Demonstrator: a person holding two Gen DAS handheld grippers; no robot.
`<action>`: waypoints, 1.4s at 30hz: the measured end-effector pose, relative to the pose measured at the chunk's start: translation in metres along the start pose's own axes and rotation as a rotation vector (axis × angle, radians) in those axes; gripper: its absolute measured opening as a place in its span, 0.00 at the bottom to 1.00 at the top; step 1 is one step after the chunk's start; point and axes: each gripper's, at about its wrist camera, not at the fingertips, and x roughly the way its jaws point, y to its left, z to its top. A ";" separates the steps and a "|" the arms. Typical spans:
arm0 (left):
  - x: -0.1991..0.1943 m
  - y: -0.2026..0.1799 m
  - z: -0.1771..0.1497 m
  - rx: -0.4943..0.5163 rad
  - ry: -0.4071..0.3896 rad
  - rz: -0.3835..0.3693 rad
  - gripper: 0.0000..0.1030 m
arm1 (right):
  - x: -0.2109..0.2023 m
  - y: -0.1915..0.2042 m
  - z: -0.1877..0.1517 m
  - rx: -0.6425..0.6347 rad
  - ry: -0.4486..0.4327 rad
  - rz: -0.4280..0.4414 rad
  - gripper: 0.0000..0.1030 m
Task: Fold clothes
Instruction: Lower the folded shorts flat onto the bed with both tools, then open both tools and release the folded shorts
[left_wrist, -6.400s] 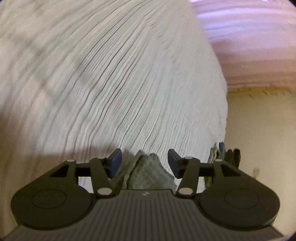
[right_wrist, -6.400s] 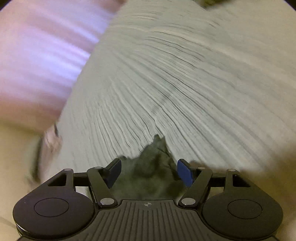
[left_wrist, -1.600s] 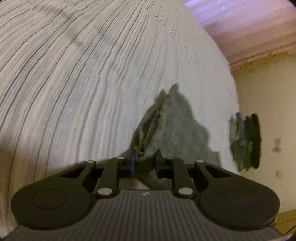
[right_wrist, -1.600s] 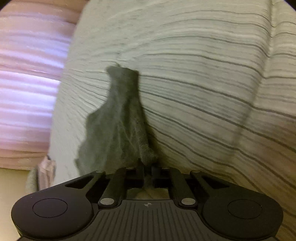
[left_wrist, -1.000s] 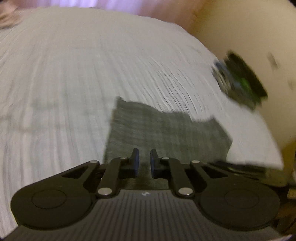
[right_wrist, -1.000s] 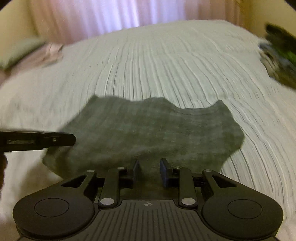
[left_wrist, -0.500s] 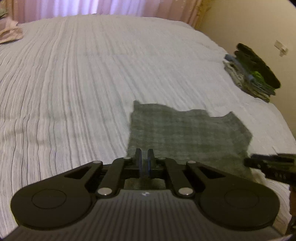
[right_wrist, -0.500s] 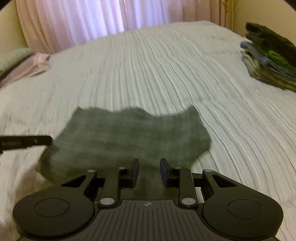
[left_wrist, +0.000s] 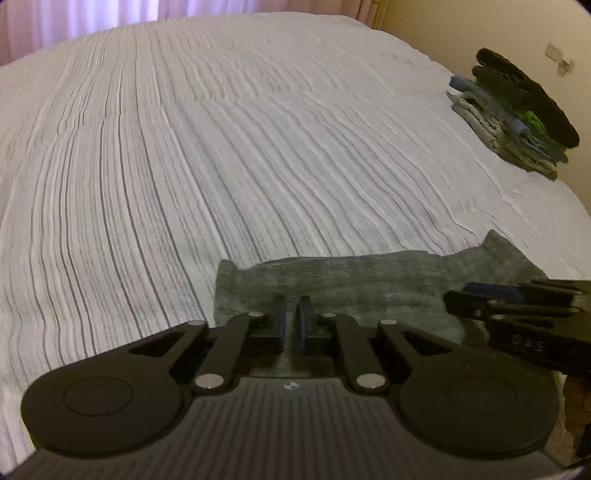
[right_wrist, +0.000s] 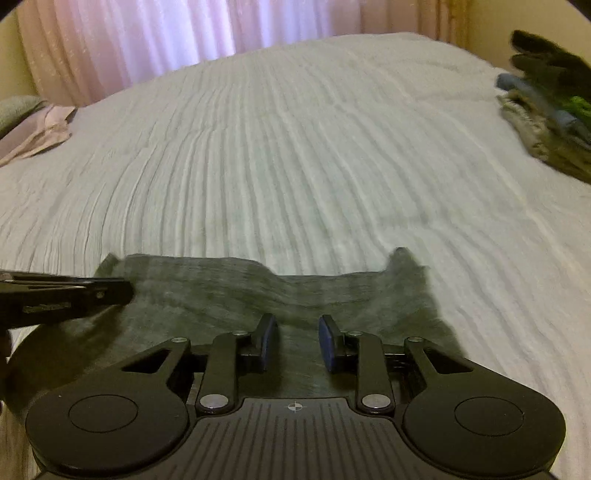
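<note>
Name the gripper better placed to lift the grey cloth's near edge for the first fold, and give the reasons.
Left, probably. The left gripper sits nearly closed over the grey cloth at its near edge, while the right gripper stands open above it; either would still need to pinch.

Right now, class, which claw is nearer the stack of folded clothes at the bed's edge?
The right claw. It sits over the grey cloth's end on the stack's side; the left claw is at the cloth's opposite end, farther away.

No legible text, label or number anywhere
</note>
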 end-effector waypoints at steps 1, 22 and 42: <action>0.007 0.000 0.001 0.004 0.007 0.003 0.08 | -0.007 -0.004 -0.001 0.017 -0.003 -0.005 0.27; -0.069 -0.009 -0.043 -0.031 0.020 0.107 0.09 | -0.084 0.025 -0.047 0.014 0.060 0.077 0.27; -0.102 -0.052 -0.053 -0.094 0.319 0.290 0.32 | -0.110 0.021 -0.057 0.110 0.280 0.035 0.84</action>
